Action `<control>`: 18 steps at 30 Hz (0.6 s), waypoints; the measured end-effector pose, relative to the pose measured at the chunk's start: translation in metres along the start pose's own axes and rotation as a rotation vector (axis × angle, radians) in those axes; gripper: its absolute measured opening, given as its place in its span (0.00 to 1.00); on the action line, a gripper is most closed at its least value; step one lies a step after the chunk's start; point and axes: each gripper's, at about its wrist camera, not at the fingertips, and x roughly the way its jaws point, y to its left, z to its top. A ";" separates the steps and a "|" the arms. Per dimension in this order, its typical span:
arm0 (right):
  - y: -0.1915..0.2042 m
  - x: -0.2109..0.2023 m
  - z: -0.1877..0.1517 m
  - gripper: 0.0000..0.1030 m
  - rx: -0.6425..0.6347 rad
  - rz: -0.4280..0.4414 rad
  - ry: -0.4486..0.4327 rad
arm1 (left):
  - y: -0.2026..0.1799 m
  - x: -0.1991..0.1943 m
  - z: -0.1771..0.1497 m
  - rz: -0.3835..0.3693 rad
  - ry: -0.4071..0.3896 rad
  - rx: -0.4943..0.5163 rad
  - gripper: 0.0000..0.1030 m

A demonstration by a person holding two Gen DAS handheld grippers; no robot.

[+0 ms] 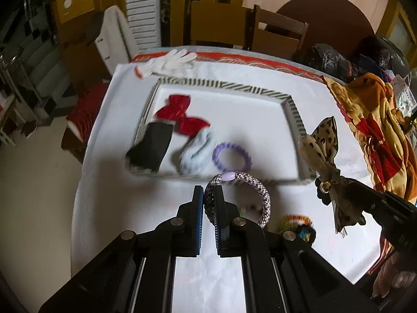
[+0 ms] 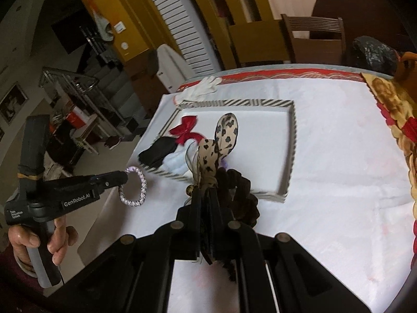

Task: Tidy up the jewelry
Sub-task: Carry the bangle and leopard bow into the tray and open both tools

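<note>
- white cloth covers the table (image 1: 299,99), with wooden chairs (image 1: 278,31) and a louvred door behind; a striped-rim tray (image 1: 226,84) sits in the middle of it.
- left gripper (image 1: 208,200) has its tongs pressed onto the silvery braided bracelet (image 1: 250,190), pinching one side of the loop so the rest hangs free just short of the tray's near rim.
- right gripper (image 2: 207,203) is pinching a leopard-print bow scrunchie (image 2: 221,140), held up over the tray's near edge; its tongs look closed on the knot.
- already in the tray: a red bow (image 1: 182,116), a black fabric piece (image 1: 152,147), a pale scrunchie (image 1: 196,148) and a purple coil band (image 1: 232,154), all crowded at the near-left end.
- risk: the bracelet is gripped only on a thin section, so a tilt or a quick swing could likely let it slip through and drop on the cloth outside the tray.
- risk: the bow's loose tails could snag on the tongs at release, or land on top of the crowded items rather than in the bare right part.
- risk: both grippers head for the same near rim and could bump, nudging the light tray.
- hard to make out: motion blur smears the tray contents in the left view; a small colourful item (image 1: 297,223) near the left gripper is too blurred to name.
- hidden: the scrunchie's dark band and the right tongs' tips merge together, and the purple band is mostly covered in the right view.
</note>
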 end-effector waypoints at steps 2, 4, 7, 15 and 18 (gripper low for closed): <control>-0.005 0.002 0.006 0.04 0.010 -0.012 -0.004 | -0.004 0.006 0.011 0.000 -0.004 0.014 0.02; -0.011 0.007 0.013 0.04 0.018 -0.026 -0.005 | -0.006 0.012 0.021 0.002 -0.006 0.026 0.02; -0.019 0.016 0.022 0.04 0.032 -0.045 -0.002 | -0.008 0.023 0.037 0.002 -0.004 0.036 0.02; -0.036 0.049 0.042 0.04 0.072 -0.077 0.020 | -0.013 0.055 0.070 0.005 0.016 0.064 0.02; -0.040 0.064 0.048 0.04 0.086 -0.089 0.039 | -0.012 0.068 0.082 0.000 0.027 0.066 0.02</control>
